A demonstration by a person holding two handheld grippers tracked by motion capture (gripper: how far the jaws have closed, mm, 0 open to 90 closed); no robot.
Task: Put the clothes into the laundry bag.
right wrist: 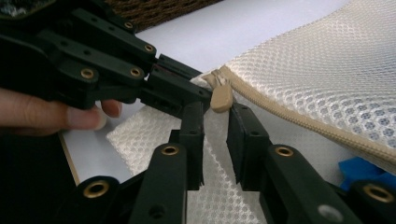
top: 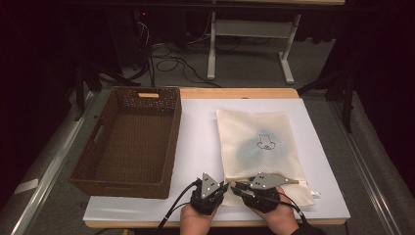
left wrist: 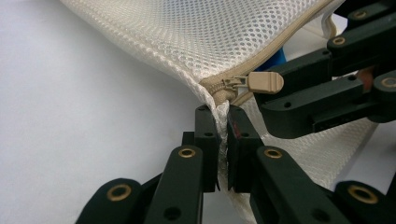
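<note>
With the left tongs (left wrist: pixel 223 122) clamping the mesh bag (left wrist: pixel 201 37) corner, the right tongs (right wrist: pixel 215 122), slightly agape just below the zipper pull (right wrist: pixel 220 99), risked missing it.

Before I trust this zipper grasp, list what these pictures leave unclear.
- Contents of the cream mesh zip bag: high view, the mesh blurs a bluish patch; right gripper view, a blue piece is cut off by the bag's edge.
- Small outline drawing on the bag: high view, too small to read.
- Beige zipper pull: right gripper view, unclear whether the right hand-held gripper touches it.
</note>
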